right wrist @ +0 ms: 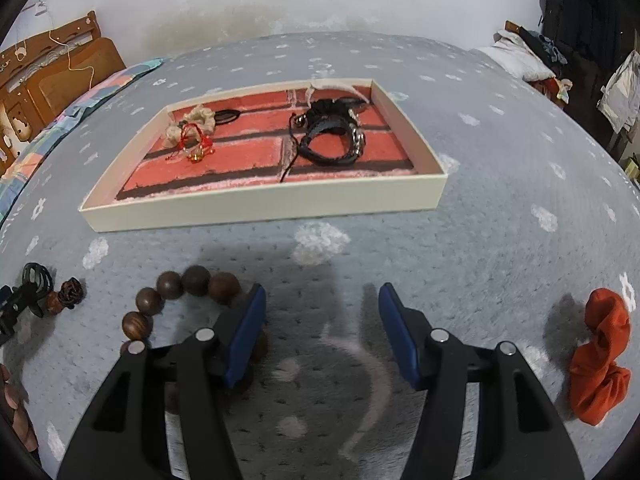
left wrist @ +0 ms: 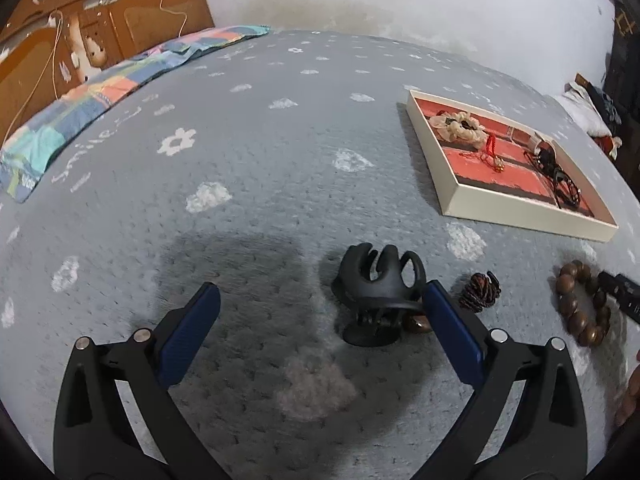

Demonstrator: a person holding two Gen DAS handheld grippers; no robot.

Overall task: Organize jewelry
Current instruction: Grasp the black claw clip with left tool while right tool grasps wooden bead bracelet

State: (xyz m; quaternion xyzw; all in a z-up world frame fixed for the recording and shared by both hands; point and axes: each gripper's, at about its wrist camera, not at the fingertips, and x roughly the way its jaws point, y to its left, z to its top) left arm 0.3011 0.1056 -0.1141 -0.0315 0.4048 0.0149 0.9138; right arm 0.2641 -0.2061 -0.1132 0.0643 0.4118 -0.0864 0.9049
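Note:
A black hair claw clip (left wrist: 380,288) lies on the grey blanket between the fingers of my left gripper (left wrist: 322,291), close to the right finger; the jaws stand wide open and do not press it. A wooden bead bracelet (right wrist: 192,284) lies under and beside the left finger of my right gripper (right wrist: 322,312), which is open over bare blanket. The white tray (right wrist: 260,205) with a red brick-pattern lining holds a cream scrunchie (right wrist: 196,118), a red string bracelet (right wrist: 192,140) and black bracelets (right wrist: 332,136). An orange scrunchie (right wrist: 600,360) lies to the right.
A small dark braided piece (left wrist: 478,288) sits between the clip and the bead bracelet (left wrist: 584,304). A patchwork pillow (left wrist: 80,112) and a wooden headboard (left wrist: 120,20) are at the far left. Clothes pile up at the bed's far right edge (right wrist: 528,60).

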